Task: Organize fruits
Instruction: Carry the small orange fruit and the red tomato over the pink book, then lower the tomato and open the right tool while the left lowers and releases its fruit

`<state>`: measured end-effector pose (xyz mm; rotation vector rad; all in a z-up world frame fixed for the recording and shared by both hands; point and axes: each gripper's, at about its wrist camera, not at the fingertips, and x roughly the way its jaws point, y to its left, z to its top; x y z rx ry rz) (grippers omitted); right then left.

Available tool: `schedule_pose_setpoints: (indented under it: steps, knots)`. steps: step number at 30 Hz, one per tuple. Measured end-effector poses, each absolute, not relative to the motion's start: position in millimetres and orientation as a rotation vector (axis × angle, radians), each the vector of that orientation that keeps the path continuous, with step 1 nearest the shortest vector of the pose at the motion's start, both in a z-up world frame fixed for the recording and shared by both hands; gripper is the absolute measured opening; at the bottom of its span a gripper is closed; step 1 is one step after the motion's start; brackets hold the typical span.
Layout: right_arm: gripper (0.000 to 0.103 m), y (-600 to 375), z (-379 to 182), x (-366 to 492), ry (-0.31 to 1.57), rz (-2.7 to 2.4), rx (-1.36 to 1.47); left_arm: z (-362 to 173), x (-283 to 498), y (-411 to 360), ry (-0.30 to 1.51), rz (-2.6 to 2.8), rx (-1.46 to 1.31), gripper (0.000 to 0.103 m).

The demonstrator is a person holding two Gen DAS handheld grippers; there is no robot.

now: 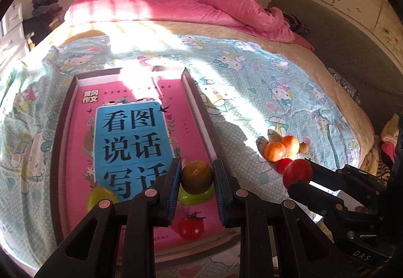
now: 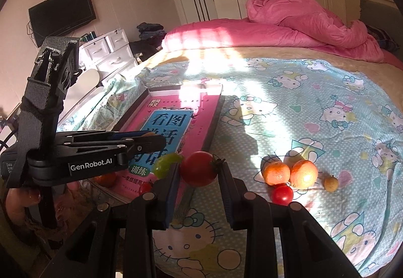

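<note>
Above tray [image 1: 201,106], both hands tilted downward

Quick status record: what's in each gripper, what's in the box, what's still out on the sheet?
left gripper: jaws shut on a green-brown fruit, over the box
right gripper: jaws shut on a red tomato, beside the box's right edge
box: shallow, on the bed, pink book lying flat inside; no loose fruit seen in it for sure
on the sheet: two oranges, a small tomato, a small yellowish fruit
</note>
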<state>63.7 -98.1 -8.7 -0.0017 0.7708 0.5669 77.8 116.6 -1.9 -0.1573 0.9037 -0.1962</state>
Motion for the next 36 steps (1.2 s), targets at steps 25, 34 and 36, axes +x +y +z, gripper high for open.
schedule_pose_setpoints:
  steps: [25,34,36]
  knots:
    - [0.032,-58,-15,46,0.800,0.677,-0.058,-18,57,175,0.952,-0.099,-0.262,0.026]
    - [0.032,-54,-28,48,0.837,0.676,-0.072,-33,63,157,1.009,-0.108,-0.189,0.026]
    - [0.032,-53,-31,48,0.848,0.674,-0.084,-37,65,154,1.022,-0.111,-0.184,0.026]
